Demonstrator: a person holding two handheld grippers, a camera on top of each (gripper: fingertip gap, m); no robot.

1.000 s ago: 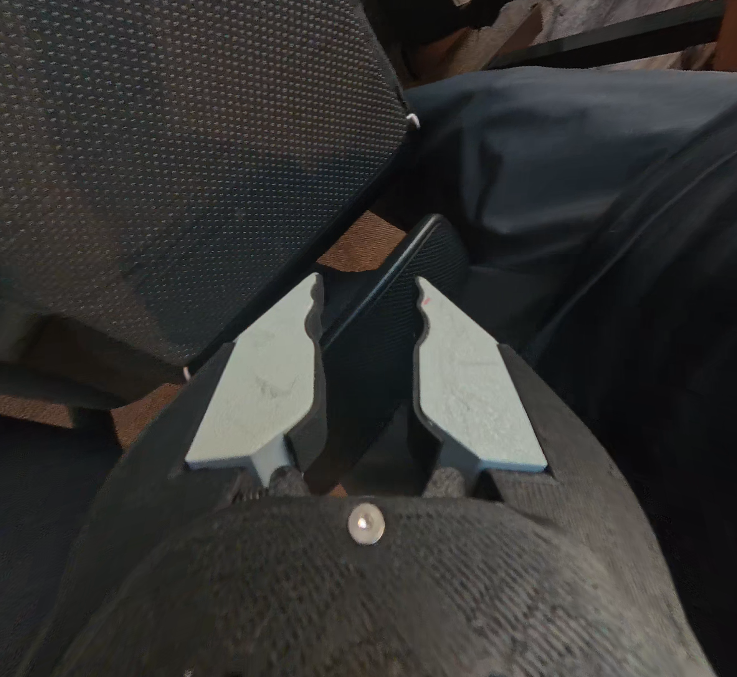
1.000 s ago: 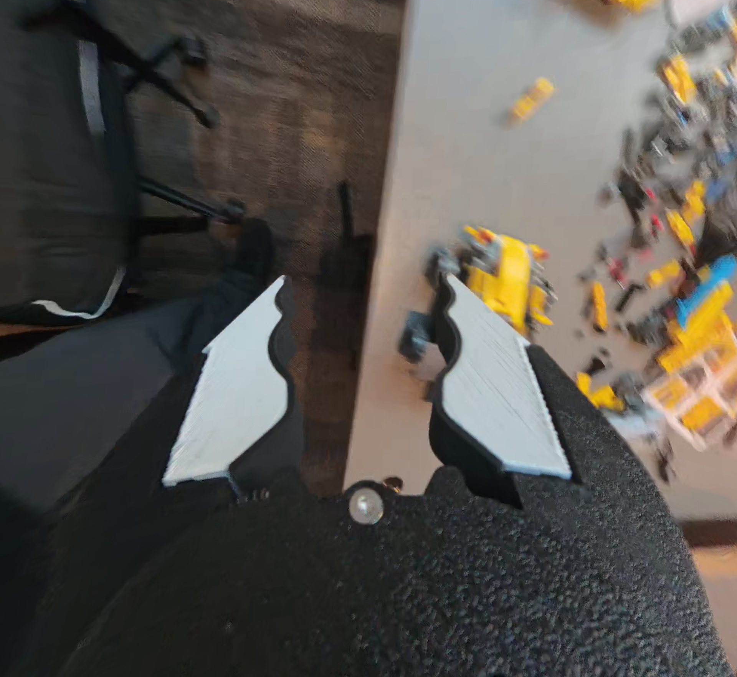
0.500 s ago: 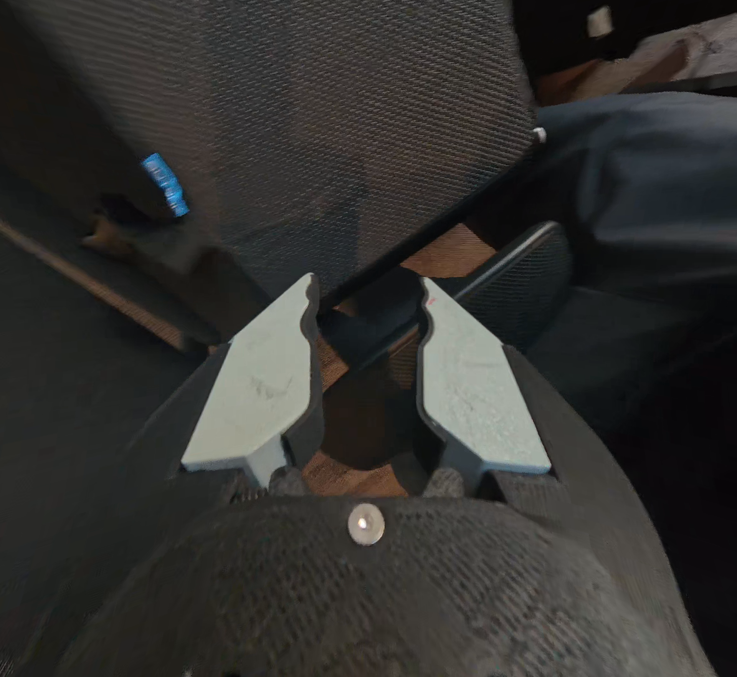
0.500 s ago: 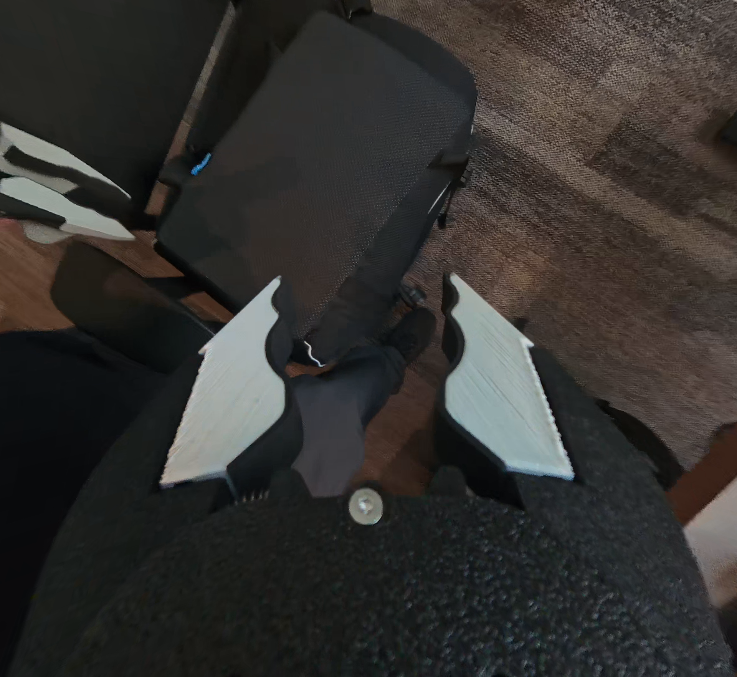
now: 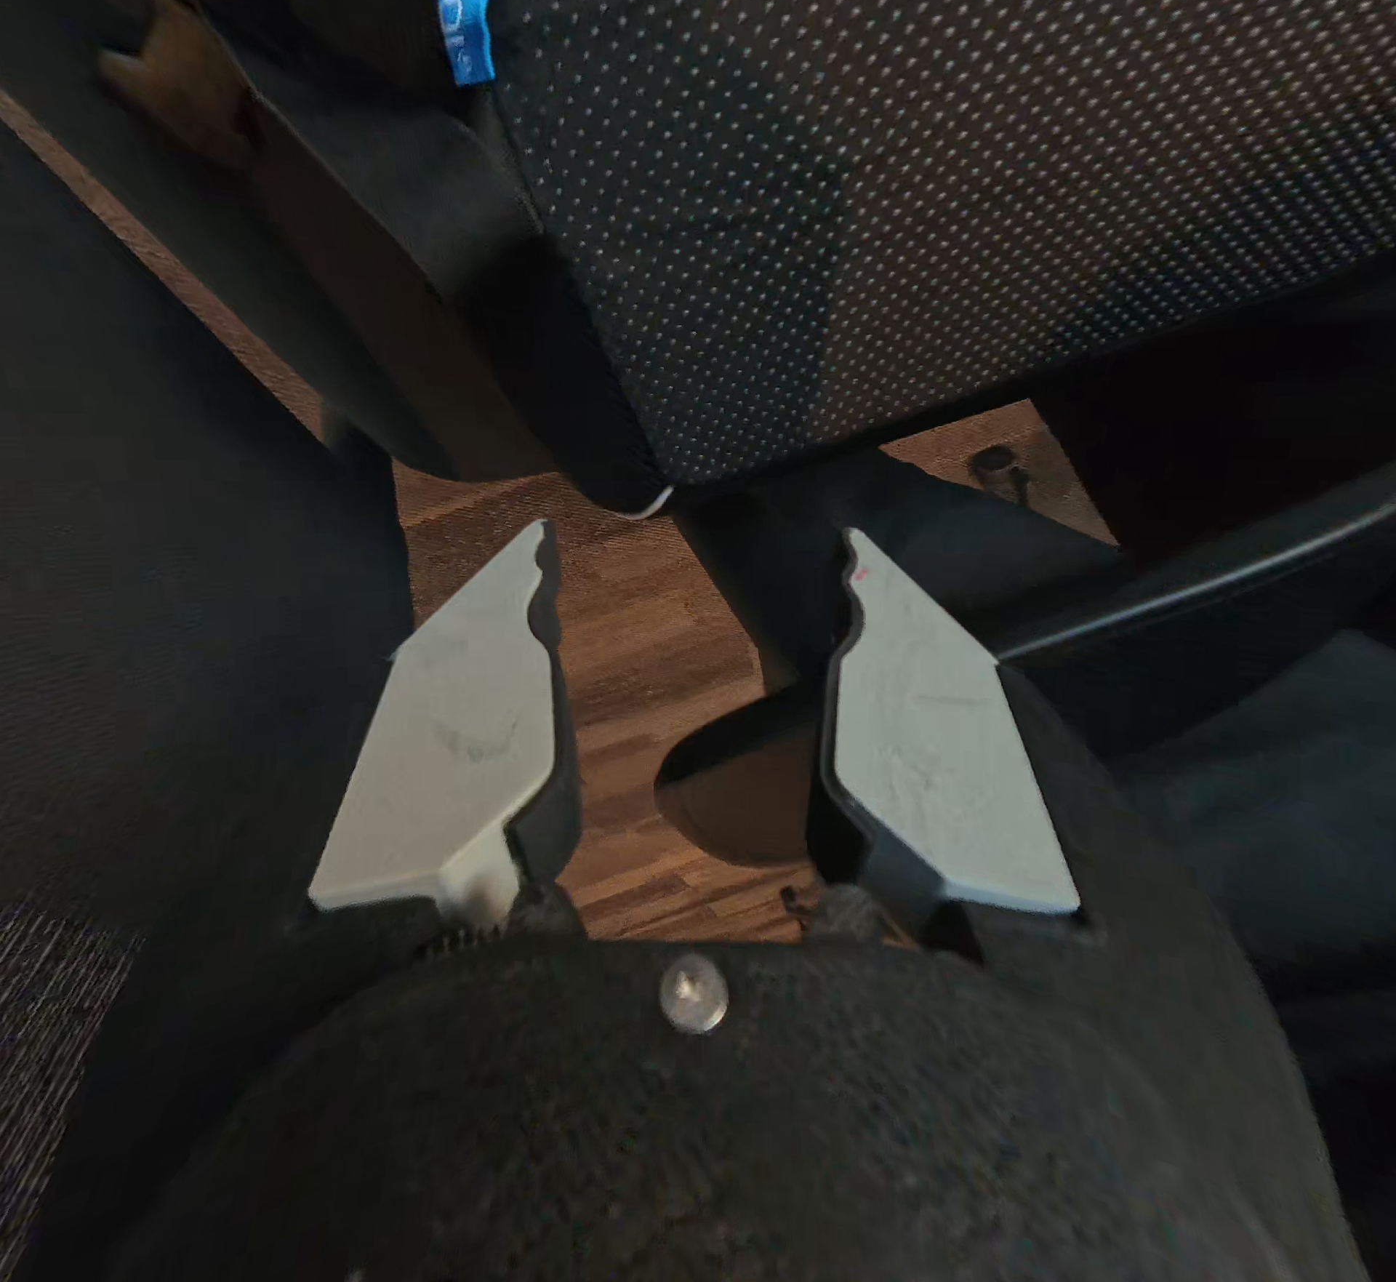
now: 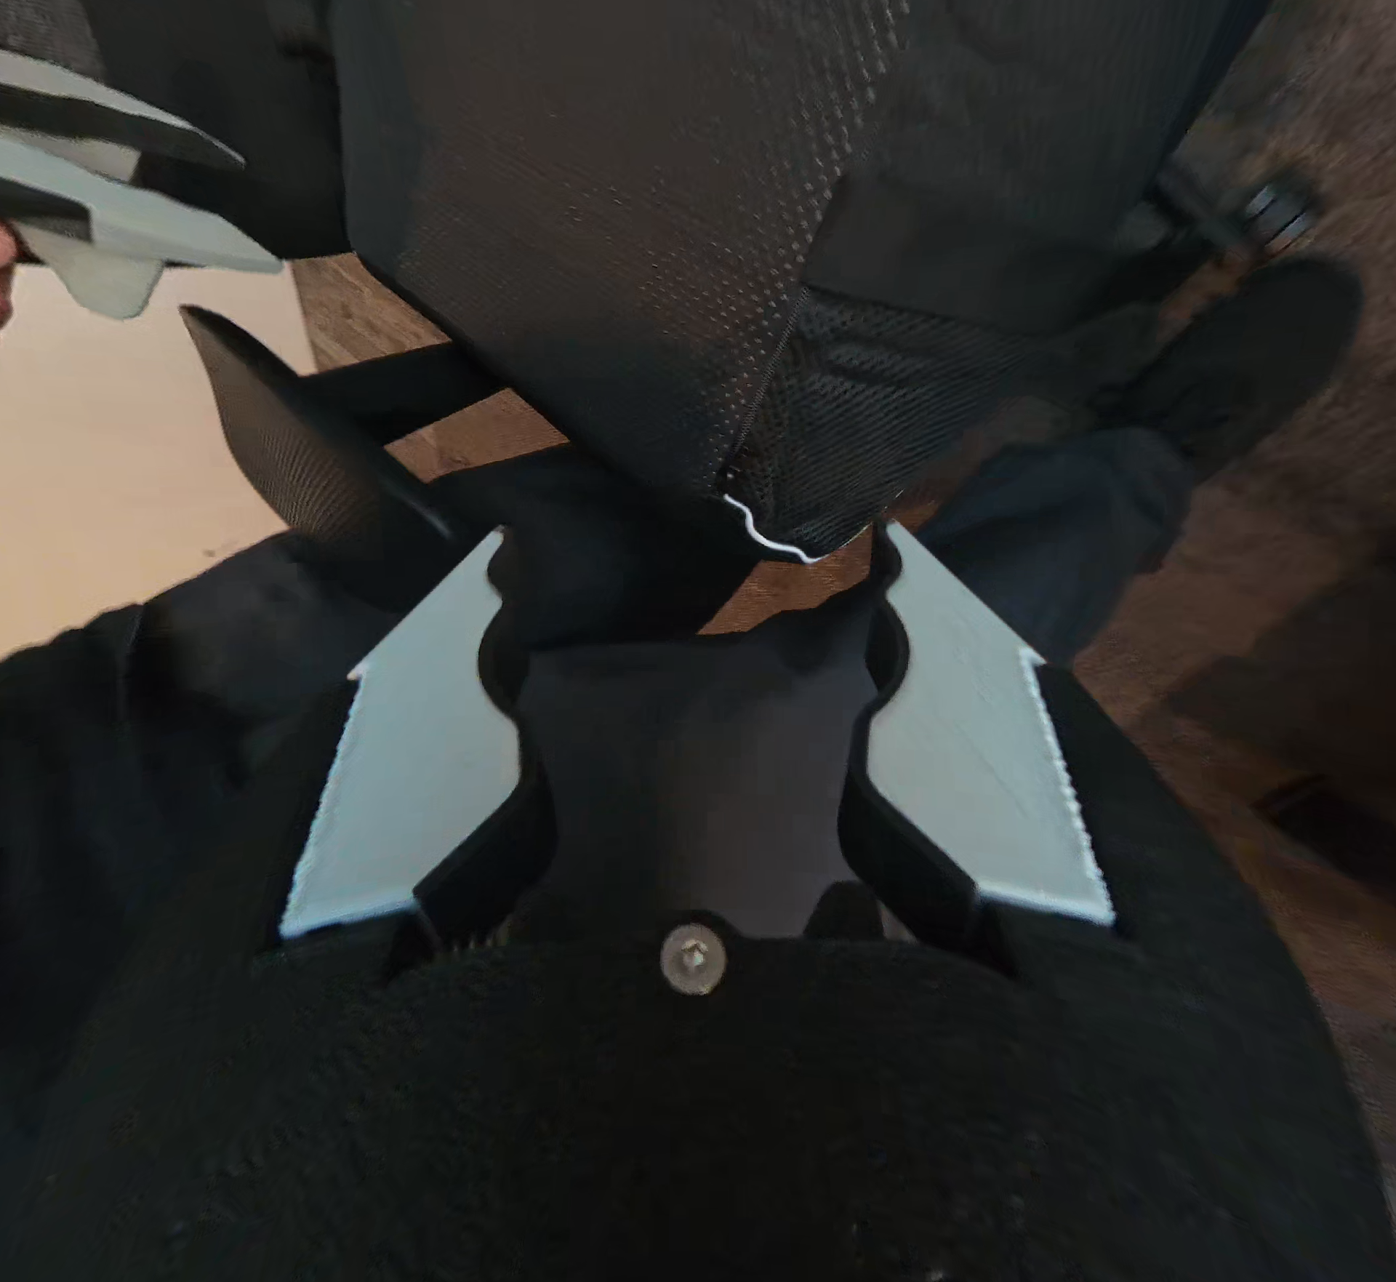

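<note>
wood floor [image 5: 642,641] shows between left gripper [image 5: 699,543] jaws, below chair [image 5: 944,150].

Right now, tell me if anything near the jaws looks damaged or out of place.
A white thread hangs loose from the bottom corner of the black mesh chair cushion, as if the seam frays there. Both grippers are open and hold nothing.

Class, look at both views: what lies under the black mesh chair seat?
Under the seat you can see wood floor and a dark chair leg. The seat hides the rest of the chair's base.
</note>
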